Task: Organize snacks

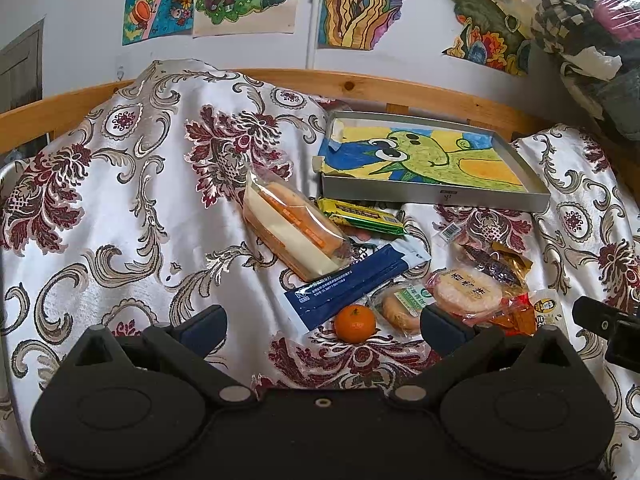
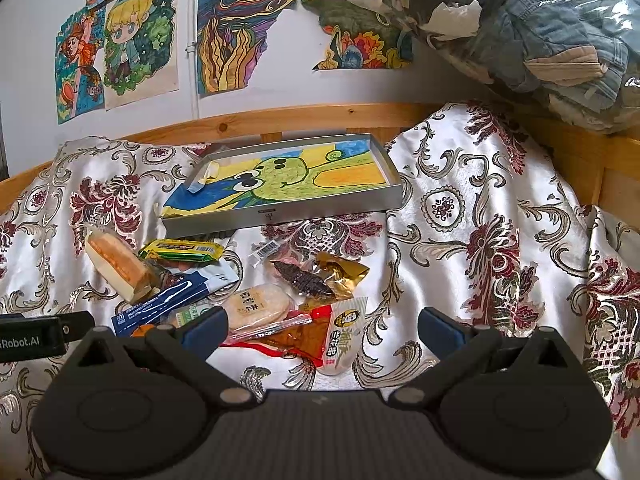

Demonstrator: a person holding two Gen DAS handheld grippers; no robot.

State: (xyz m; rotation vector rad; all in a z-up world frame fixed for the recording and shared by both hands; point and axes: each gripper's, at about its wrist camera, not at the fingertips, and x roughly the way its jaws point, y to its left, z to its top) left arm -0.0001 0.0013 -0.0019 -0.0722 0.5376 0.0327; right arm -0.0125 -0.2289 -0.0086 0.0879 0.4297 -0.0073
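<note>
Setting: a bed with a wooden rail, covered by a shiny white cloth point(image 1: 120, 208) patterned in dark red flowers; children's drawings hang on the wall at the top of both frames.

Left tool point(image 1: 322, 326): mine, wide open and empty, hovering low at the bottom of the left wrist frame, lined up on the near edge of the snack pile.

Right tool point(image 2: 323, 326): also spread open with nothing between its fingers, at the bottom of the right wrist frame, just over the red packet.

Tray point(image 1: 436, 196): a shallow grey box, centre right, lined with a crayon drawing of a green creature. It holds no snacks, so I judge it the place they are meant to go.

Snacks: a loose heap in front of the tray, overlapping one another, none sorted yet.

Mandarin point(image 1: 355, 323): small, bright orange, nearest my left tool, between its fingers' line of reach.

Sandwich bread point(image 1: 294, 232): long clear wrapper, cream and orange, lying diagonally at centre.

Green bar point(image 1: 360, 216): yellow-green wrapper, just beside the tray's front wall.

Blue sachet point(image 1: 352, 284): flat, dark blue and white, partly under the bread.

Round rice cake point(image 2: 258, 306): pale, in clear wrap, touching the red tofu packet point(image 2: 320, 336).

Judgement: both tools held open because picking is only starting.
</note>
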